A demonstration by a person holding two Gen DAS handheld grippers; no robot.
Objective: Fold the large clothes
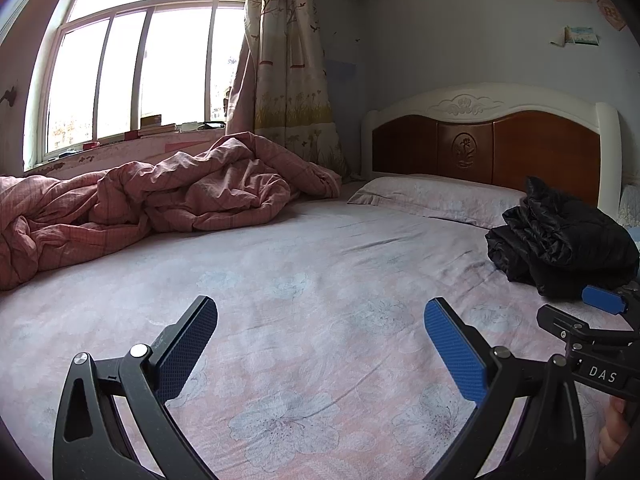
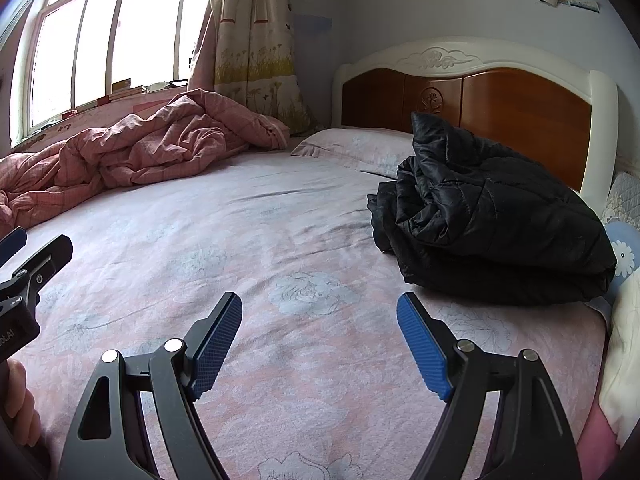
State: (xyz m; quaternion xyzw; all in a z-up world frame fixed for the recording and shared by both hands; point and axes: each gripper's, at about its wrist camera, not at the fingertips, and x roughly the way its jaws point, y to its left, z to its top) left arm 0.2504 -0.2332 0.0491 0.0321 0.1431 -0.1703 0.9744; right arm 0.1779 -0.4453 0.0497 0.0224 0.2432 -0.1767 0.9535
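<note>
A black quilted jacket [image 2: 492, 220] lies bundled in a rough folded heap at the right of the bed, near the headboard; in the left wrist view the jacket [image 1: 560, 240] sits at the far right. My right gripper [image 2: 320, 312] hovers over the floral sheet, jaws wide apart, nothing between them, a little short and left of the jacket. My left gripper [image 1: 320, 316] is likewise open and empty over the sheet's middle. Each view catches the other gripper at its edge, along with part of a hand.
A crumpled pink quilt [image 1: 152, 200] lies along the window side of the bed. A pillow [image 2: 356, 148] rests against the wood-and-white headboard [image 2: 472, 92]. Curtains [image 1: 288, 60] hang by the window. More bedding [image 2: 624, 320] sits at the right edge.
</note>
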